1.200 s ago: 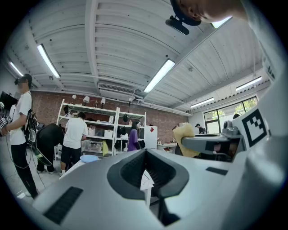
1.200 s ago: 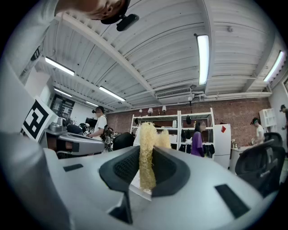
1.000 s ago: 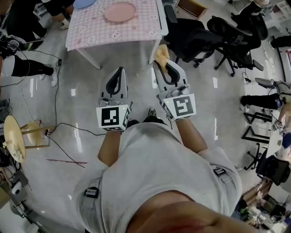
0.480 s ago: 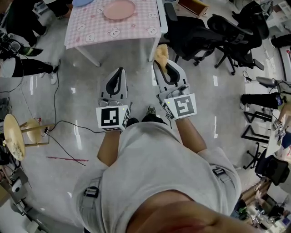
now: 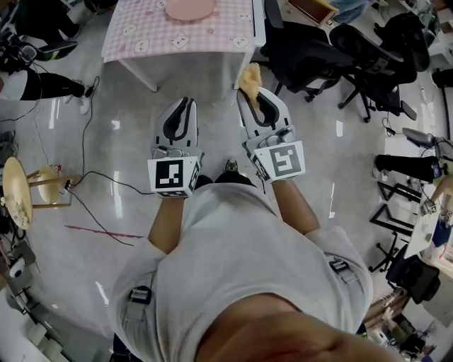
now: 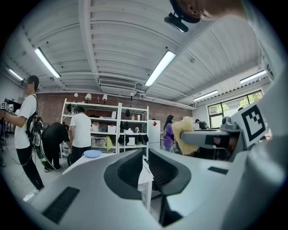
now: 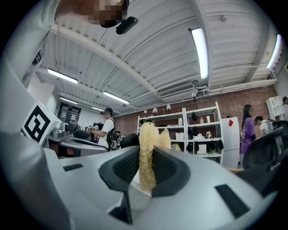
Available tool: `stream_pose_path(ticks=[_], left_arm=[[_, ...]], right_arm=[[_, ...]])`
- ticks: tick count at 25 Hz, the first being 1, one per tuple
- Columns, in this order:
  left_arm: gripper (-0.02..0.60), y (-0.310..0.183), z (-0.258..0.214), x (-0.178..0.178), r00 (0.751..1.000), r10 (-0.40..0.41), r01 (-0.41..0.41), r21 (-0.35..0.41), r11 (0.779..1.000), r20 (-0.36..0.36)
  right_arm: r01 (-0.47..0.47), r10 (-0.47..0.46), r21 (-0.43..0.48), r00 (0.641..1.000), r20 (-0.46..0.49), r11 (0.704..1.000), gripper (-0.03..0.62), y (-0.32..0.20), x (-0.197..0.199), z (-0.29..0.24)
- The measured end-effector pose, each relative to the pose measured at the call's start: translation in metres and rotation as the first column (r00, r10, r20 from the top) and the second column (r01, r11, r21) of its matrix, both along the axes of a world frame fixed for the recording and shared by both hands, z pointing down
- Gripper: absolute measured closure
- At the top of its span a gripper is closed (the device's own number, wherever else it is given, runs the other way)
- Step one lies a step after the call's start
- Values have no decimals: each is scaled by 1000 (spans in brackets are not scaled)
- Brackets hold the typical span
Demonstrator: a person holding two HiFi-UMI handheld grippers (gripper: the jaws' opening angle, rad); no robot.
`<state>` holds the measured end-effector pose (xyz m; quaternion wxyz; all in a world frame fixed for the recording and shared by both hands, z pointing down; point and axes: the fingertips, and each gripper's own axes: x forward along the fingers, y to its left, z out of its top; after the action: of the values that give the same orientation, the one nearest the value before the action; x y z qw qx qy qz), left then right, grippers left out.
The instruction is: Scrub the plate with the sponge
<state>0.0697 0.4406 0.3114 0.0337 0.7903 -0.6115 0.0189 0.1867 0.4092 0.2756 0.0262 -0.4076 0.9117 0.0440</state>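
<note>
I stand on the grey floor [image 5: 106, 162] with both tongs held out ahead of my chest, well short of the tabletop [image 5: 141, 39] with its pink checked cloth at the far side. My right tongs [image 5: 249, 95] are pinching the yellow sponge [image 5: 249, 76]; in the right gripper view it stands upright between the two pads and pokes out past the tips. My left tongs [image 5: 181, 106] hang just to the left of them, jaws drawn close with only a narrow gap, and nothing sits in that gap. The pink plate [image 5: 190, 8] lies on the far part of the tabletop, well apart from both tongs and from the sponge. Black office chairs [image 5: 304, 49] crowd the right of the tabletop, and a dark cable [image 5: 106, 185] trails over the floor on my left.
</note>
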Motion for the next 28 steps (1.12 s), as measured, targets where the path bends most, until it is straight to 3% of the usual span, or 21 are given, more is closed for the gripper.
stream_pose_path(ticks=[7,12,20,28], left_arm=[[529,-5,17,18,998,-66,66,-42,997,4],[531,-28,26,6,997,-80,81,-73,994,12],[534,-107,38,-26,999,-42,40,-75,996,-17],[535,-204,13,-93,999,36,-37,-33,999,-16]], right_arm=[[64,-64,-24,998,-17,998,523,-18,13,18],[80,-81,-47,997,-14,996,523,-44,2,25],[47,-50,-66,998,-49,997,523,-115,-29,38],[9,-12,-37,997,-80,999,523,-199,-94,18]])
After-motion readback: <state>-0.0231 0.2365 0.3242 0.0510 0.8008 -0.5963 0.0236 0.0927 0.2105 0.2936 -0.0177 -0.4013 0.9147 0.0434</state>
